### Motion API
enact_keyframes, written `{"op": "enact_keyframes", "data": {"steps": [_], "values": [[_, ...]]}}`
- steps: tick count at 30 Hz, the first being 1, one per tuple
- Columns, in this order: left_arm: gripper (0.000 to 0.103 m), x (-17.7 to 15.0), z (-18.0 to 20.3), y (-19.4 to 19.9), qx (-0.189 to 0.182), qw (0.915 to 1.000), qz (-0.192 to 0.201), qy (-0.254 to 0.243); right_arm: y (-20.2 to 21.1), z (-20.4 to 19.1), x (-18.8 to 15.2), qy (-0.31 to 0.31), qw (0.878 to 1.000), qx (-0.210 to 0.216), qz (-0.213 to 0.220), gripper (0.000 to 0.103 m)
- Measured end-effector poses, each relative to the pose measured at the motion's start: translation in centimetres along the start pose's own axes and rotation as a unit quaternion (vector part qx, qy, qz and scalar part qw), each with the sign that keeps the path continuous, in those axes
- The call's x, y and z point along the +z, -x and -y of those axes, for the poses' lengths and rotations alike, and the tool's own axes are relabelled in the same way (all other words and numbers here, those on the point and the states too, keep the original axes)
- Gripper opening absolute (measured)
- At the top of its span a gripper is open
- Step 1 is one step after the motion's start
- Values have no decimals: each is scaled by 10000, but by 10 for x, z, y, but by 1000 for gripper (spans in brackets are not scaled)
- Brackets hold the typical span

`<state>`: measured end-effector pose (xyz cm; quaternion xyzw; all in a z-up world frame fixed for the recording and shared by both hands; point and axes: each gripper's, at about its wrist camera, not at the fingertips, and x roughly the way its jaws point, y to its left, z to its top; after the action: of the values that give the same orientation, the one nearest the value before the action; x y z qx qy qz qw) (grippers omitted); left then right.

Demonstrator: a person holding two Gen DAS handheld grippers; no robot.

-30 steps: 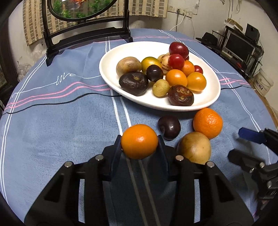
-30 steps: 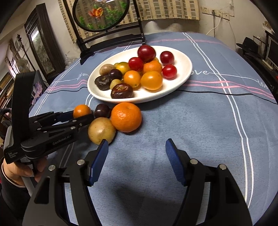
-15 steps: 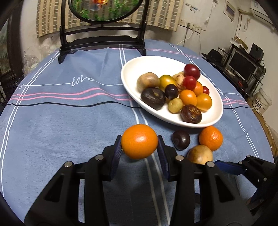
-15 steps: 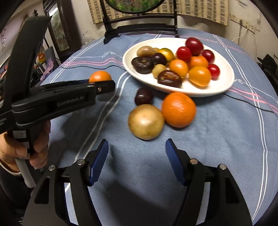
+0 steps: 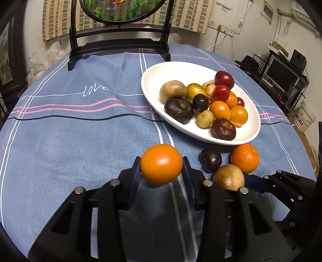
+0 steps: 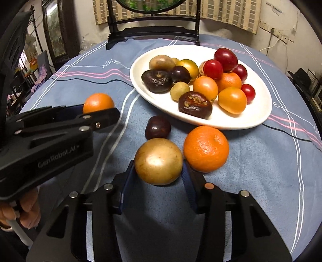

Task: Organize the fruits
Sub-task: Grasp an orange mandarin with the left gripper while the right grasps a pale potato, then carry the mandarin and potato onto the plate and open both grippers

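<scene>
Saw home living room. Round table point(image 5: 60, 141) under blue striped cloth, "love" stitched on it. Behind table I noted carved dark stand point(image 5: 118, 40) with round painted panel, checked curtain point(image 5: 193, 16). Right of table: monitor point(image 5: 281, 74), speaker point(image 5: 298, 59).

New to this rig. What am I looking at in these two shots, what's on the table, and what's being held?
There is no robot here: a person holds a pair of hand-held tongs in each hand, and each pair carries a fisheye camera looking along its two fingers.

The left wrist view shows the left tongs shut on a smooth orange.

In the right wrist view, the right tongs have just been closing, and their pads now sit against both sides of a tan round fruit. The left tongs also show at that picture's left edge, above the person's hand.

A blue striped tablecloth covers the table. A white plate holds mixed fruit. In front of it lie a bumpy orange and a dark plum.
</scene>
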<state>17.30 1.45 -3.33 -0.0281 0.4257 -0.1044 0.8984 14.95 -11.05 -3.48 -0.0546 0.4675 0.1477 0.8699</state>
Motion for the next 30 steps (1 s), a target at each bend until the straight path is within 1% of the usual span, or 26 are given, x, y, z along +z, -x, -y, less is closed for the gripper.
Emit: {"op": "enact_keyframes", "data": {"steps": [3,5,10,16,21,24,30], "values": [[41,0,1,0,-8,10000,-5,-10,3,4,-3,-46,9999,119,44,45],[41,-1,1,0,-3,10000,-5,-7,10,7,-6,-61,9996,268,107,45],[41,-1,1,-1,9,10000,-31,-32,31,20,-19,-117,9985,445,283,45],[41,-3,3,-4,45,9999,-77,-70,45,46,-34,-357,9979,405,348,44],[41,-4,3,-7,63,9999,-98,-91,50,63,-41,-591,9969,325,397,44],[41,-6,6,-12,125,9997,-157,-160,56,68,-42,-621,9965,303,480,44],[41,-6,6,-12,80,9997,-124,-175,66,78,-38,-693,9947,363,663,44]]}}
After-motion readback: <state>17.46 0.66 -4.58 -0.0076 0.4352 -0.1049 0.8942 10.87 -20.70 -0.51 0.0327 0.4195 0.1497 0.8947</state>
